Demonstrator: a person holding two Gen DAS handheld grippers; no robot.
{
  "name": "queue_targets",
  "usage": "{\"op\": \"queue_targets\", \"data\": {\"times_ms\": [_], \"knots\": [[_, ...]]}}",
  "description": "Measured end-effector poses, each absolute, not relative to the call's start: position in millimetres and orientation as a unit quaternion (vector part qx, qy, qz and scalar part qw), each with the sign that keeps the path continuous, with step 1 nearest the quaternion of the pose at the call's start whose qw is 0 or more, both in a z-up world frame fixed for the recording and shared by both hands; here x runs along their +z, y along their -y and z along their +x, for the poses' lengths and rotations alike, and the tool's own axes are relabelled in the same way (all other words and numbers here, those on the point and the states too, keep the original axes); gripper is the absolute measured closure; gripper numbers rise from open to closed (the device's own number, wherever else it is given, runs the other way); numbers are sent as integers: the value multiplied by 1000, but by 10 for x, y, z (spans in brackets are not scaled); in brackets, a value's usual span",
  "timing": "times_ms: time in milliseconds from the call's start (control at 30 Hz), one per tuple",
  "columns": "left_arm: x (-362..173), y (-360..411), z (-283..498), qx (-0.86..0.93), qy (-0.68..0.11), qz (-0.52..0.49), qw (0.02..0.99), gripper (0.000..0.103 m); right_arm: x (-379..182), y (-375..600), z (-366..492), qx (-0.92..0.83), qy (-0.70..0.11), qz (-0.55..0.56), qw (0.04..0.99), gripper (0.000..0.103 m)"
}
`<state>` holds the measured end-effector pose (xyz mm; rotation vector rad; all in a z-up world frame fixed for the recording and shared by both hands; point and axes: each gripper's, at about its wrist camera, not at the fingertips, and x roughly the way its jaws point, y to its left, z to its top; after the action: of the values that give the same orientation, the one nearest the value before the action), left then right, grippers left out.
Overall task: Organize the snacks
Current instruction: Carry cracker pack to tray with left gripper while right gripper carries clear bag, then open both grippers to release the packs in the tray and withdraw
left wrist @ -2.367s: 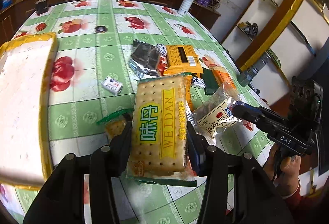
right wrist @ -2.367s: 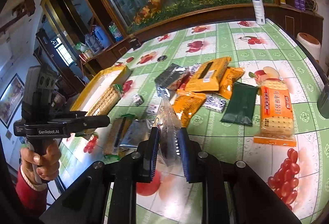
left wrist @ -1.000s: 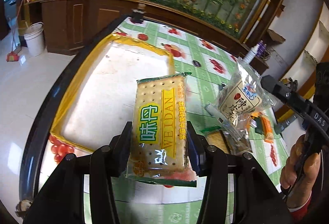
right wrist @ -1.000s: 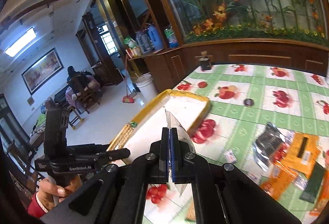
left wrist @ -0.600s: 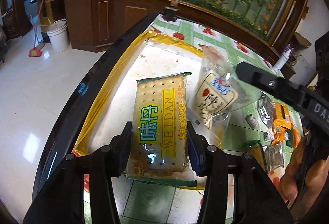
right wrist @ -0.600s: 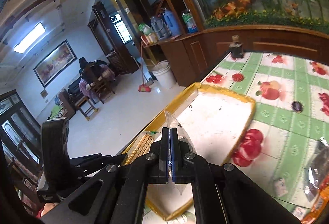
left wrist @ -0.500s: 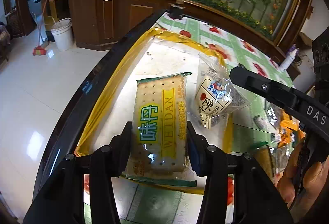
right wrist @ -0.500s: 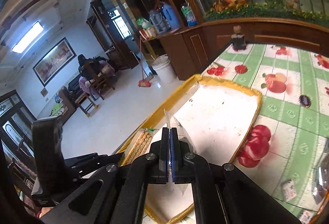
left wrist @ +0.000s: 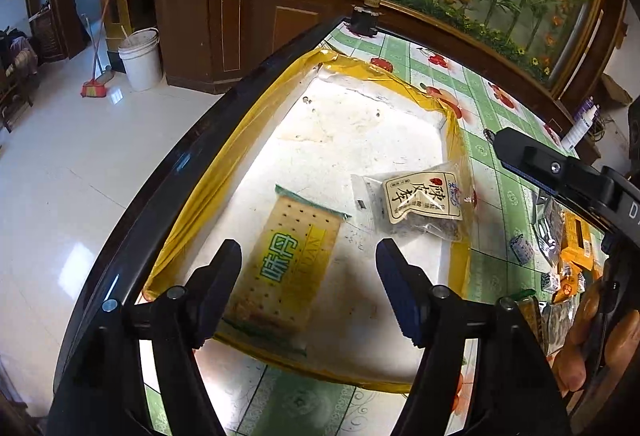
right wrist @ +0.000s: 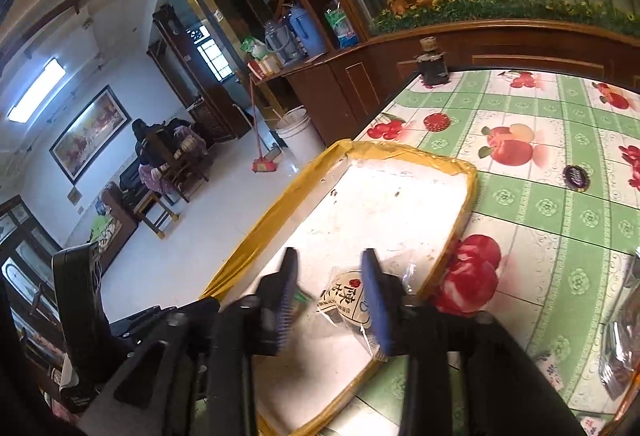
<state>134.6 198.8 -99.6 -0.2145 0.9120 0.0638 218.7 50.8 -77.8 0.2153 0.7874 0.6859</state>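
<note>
A shallow white tray (left wrist: 360, 139) with a crinkled yellow-taped rim sits at the edge of a glossy fruit-print tablecloth (right wrist: 560, 203). Flat on its scuffed floor lies the rectangular cracker pack (left wrist: 292, 264), film-wrapped and dotted; just beside it rests the clear crinkly plum pouch (left wrist: 420, 203). The left gripper (left wrist: 308, 288) is opening above the crackers, touching nothing. The right gripper (right wrist: 330, 300) is opening too, its blue ribbed pads clear of the pouch. More snack packets (left wrist: 568, 256) crowd the cloth beyond.

A cracker packet (left wrist: 292, 260) and a clear snack bag (left wrist: 420, 201) lie flat, apart, in the yellow-rimmed tray (left wrist: 454, 123).
</note>
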Motion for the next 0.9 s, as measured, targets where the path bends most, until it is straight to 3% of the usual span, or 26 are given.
{"op": "queue_targets", "data": {"times_ms": [233, 367, 500, 600, 900], "knots": [[-882, -1796, 1197, 19, -426, -92, 900, 33, -671, -242, 1911, 315, -366, 102, 870, 61], [-796, -1634, 1084, 15, -414, -75, 907, 33, -661, 9, 1689, 299, -362, 113, 876, 50], [-730, -1474, 984, 12, -403, -57, 913, 30, -652, 288, 1488, 276, -357, 123, 884, 47], [-680, -1381, 917, 8, -396, -47, 917, 30, -626, 497, 1309, 256, -349, 121, 893, 38], [-651, -1076, 788, -23, -396, -29, 917, 30, -629, 1092, 856, 197, -339, 123, 912, 32]]}}
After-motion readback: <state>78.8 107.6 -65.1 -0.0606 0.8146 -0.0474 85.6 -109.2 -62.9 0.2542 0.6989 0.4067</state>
